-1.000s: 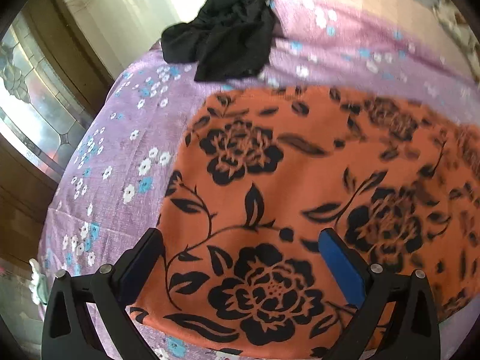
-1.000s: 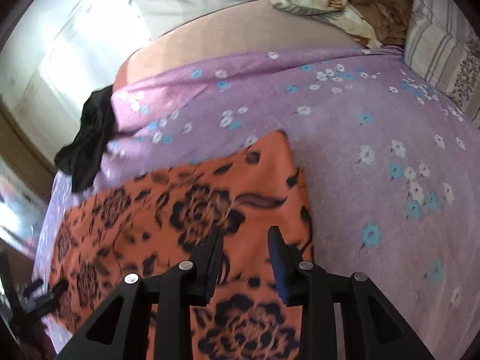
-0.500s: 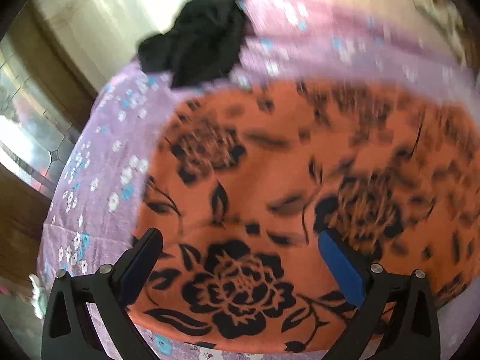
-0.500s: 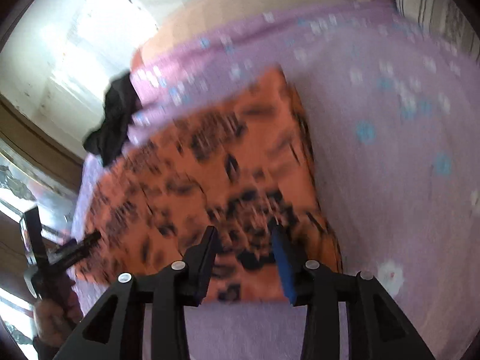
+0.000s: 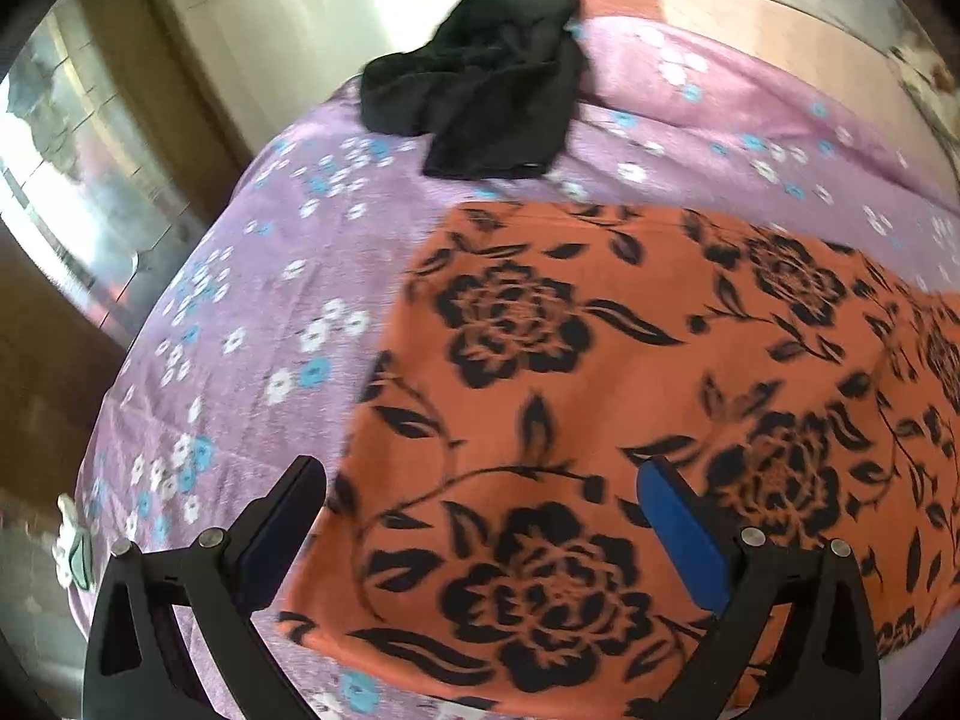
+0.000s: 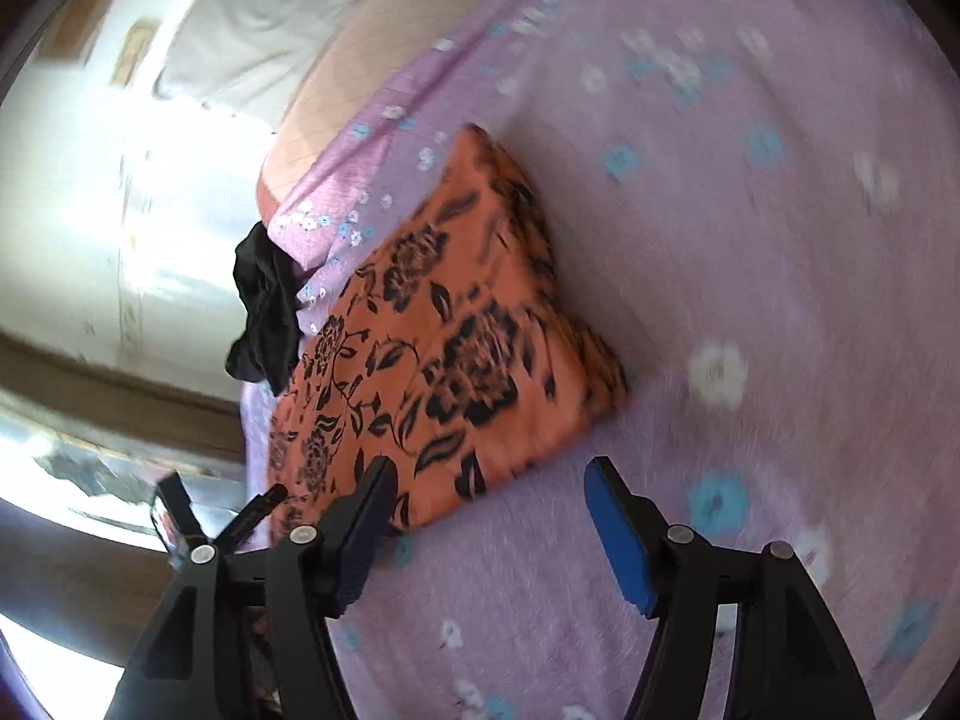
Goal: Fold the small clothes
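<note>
An orange garment with black flowers (image 5: pixel 630 396) lies folded flat on the purple flowered bedsheet (image 5: pixel 252 312). It also shows in the right wrist view (image 6: pixel 444 348) as a folded rectangle. My left gripper (image 5: pixel 480 516) is open and empty, hovering over the garment's near left corner. My right gripper (image 6: pixel 489 516) is open and empty, just off the garment's near right corner, above the sheet. The left gripper (image 6: pixel 222 516) shows at the garment's far corner in the right wrist view.
A crumpled black garment (image 5: pixel 480 96) lies at the far edge of the bed, beyond the orange one; it also shows in the right wrist view (image 6: pixel 264 312). The bed's left edge (image 5: pixel 114 408) drops beside a glass door. Bare sheet (image 6: pixel 780 240) spreads to the right.
My right gripper opened wider and drew back off the orange garment onto the sheet. The left gripper stayed open and shifted slightly over the garment's corner.
</note>
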`<state>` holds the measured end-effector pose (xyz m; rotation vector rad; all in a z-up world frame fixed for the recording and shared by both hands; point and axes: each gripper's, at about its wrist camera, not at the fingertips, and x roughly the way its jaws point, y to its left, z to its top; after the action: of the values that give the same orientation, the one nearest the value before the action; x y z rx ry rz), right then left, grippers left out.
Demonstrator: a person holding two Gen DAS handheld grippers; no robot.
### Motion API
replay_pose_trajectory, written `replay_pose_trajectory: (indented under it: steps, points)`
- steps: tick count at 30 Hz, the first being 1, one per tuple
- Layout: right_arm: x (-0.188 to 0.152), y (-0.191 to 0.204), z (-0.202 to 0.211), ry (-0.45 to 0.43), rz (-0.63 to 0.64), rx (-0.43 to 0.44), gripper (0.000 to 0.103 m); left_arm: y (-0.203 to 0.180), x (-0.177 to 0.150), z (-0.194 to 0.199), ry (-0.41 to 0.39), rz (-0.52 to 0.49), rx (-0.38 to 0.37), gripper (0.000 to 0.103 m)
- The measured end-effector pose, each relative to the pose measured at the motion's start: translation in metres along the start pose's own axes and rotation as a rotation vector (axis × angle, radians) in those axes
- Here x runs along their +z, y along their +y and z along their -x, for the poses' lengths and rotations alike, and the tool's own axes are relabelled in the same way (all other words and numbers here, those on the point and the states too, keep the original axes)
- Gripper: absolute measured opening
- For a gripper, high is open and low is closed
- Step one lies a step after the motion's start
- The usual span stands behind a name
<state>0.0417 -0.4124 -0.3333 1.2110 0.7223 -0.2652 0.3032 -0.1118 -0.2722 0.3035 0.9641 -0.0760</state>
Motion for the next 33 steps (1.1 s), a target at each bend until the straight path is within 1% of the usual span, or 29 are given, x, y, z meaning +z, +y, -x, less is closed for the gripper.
replay_pose_trajectory:
  steps: [2,4,6,8,10,13,14,15,16,18,19,21,24,25,29,31,33]
  points:
    - [0.000,-0.003,-0.012,-0.010,-0.023,0.000,0.069,0.005,-0.003,-0.008,0.034,0.008,0.019,0.103]
    - [0.003,-0.002,-0.020,-0.049,-0.028,0.000,0.069,0.002,-0.007,-0.018,0.083,-0.017,0.025,0.103]
    - [0.012,0.002,-0.027,-0.100,-0.024,-0.008,0.069,-0.003,-0.009,-0.024,0.107,-0.042,0.024,0.103]
    - [0.021,0.004,-0.037,-0.114,-0.032,-0.015,0.069,-0.003,-0.009,-0.019,0.091,-0.044,0.021,0.103]
    - [0.028,0.010,-0.046,-0.141,-0.033,-0.017,0.069,0.003,-0.004,-0.015,0.068,-0.024,0.002,0.103]
    - [0.036,0.019,-0.058,-0.163,-0.013,-0.032,0.066,0.020,0.004,-0.016,0.069,0.011,0.013,0.103]
    - [0.037,0.022,-0.060,-0.164,-0.010,-0.037,0.057,0.031,0.006,-0.019,0.077,0.034,0.020,0.103]
    - [0.039,0.024,-0.064,-0.152,-0.011,-0.040,0.036,0.038,0.007,-0.020,0.082,0.052,0.024,0.103]
    - [0.040,0.027,-0.068,-0.132,-0.024,-0.050,0.029,0.049,0.008,-0.021,0.087,0.082,0.030,0.103]
    - [0.038,0.038,-0.065,-0.161,-0.001,-0.070,0.022,0.073,0.010,-0.022,0.096,0.144,0.034,0.103]
    - [0.036,0.046,-0.064,-0.172,0.027,-0.078,0.021,0.087,0.011,-0.022,0.101,0.179,0.040,0.103]
    - [0.031,0.077,-0.057,-0.201,0.115,-0.098,0.020,0.118,0.011,-0.024,0.107,0.257,0.057,0.103]
    - [0.022,0.122,-0.051,-0.220,0.223,-0.094,0.020,0.157,0.006,-0.025,0.120,0.368,0.053,0.103]
    - [0.016,0.146,-0.052,-0.221,0.274,-0.088,0.020,0.170,0.005,-0.025,0.123,0.406,0.048,0.103]
    - [-0.007,0.213,-0.065,-0.189,0.383,-0.049,0.021,0.208,-0.004,-0.022,0.120,0.519,0.038,0.103]
    - [-0.018,0.238,-0.076,-0.163,0.401,-0.022,0.021,0.219,-0.007,-0.021,0.118,0.552,0.024,0.103]
    - [-0.035,0.263,-0.096,-0.111,0.411,0.007,0.020,0.227,-0.009,-0.021,0.117,0.571,0.012,0.103]
